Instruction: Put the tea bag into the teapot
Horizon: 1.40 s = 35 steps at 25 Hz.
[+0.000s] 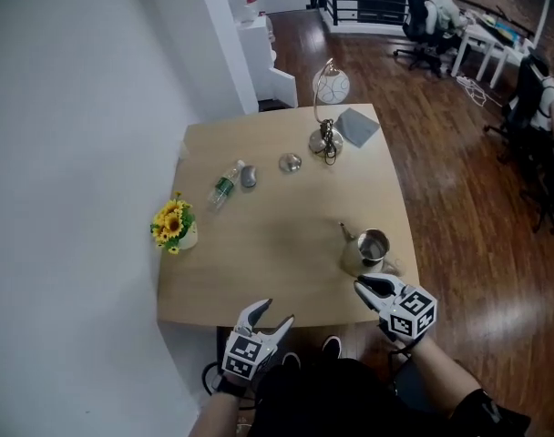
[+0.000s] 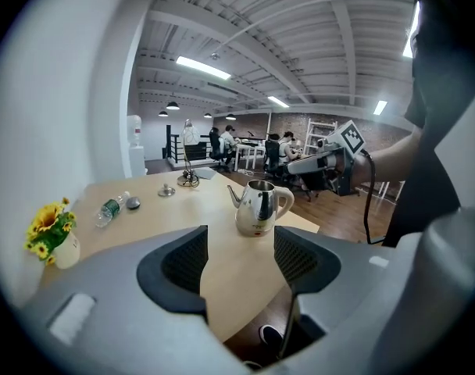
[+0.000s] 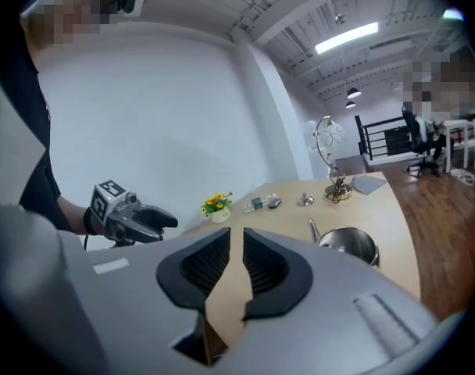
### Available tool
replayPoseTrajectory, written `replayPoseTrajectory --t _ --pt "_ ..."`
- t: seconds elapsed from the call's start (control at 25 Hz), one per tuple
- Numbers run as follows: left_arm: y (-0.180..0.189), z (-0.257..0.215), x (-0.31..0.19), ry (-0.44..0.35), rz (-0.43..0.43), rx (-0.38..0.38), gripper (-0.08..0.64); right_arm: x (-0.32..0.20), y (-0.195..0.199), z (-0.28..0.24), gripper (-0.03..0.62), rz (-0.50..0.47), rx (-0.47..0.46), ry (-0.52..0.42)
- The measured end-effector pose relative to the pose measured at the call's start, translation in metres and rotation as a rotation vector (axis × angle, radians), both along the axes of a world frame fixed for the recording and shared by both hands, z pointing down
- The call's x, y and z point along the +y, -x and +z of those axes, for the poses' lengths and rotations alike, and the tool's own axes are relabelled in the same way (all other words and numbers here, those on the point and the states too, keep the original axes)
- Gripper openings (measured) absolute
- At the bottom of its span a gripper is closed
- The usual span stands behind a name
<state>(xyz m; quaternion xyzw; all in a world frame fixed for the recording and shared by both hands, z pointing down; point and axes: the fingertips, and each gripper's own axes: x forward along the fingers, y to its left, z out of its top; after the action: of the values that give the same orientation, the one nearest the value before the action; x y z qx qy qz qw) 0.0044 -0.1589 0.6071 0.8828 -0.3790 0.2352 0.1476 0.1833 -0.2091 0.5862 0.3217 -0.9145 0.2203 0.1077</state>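
A steel teapot (image 1: 368,248) stands lidless near the table's right front corner, and it also shows in the left gripper view (image 2: 257,207) and the right gripper view (image 3: 348,244). Its lid (image 1: 290,162) lies farther back. A small grey packet (image 1: 249,177), possibly the tea bag, lies beside a plastic bottle (image 1: 224,187). My left gripper (image 1: 275,315) hovers at the table's front edge, open and empty. My right gripper (image 1: 368,287) hangs just in front of the teapot, its jaws only a narrow gap apart with nothing between them.
A vase of yellow flowers (image 1: 172,225) stands at the table's left edge. A wire lamp (image 1: 327,139) and a grey pad (image 1: 357,126) sit at the back. A white wall runs along the left; wooden floor and office chairs lie to the right.
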Motion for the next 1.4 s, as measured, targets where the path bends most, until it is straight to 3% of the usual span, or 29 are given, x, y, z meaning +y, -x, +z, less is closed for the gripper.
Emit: replayPoseTrajectory --t 0.44,0.84,1.16,1.4 --pt "0.039 -0.013 0.082 -0.031 0.076 0.043 0.262 0.113 0.063 -0.005 0.009 0.039 -0.115 0.074" --pt "0.091 0.01 0.191 0.018 0.116 0.061 0.262 0.221 0.108 -0.006 0.008 0.109 -0.106 0.094" --pt "0.095 0.0 0.217 -0.015 0.133 0.077 0.262 0.261 0.117 -0.01 0.008 0.102 -0.069 0.08" --pt "0.078 -0.007 0.229 -0.011 0.145 0.081 0.262 0.272 0.107 -0.021 0.008 0.09 -0.058 0.042"
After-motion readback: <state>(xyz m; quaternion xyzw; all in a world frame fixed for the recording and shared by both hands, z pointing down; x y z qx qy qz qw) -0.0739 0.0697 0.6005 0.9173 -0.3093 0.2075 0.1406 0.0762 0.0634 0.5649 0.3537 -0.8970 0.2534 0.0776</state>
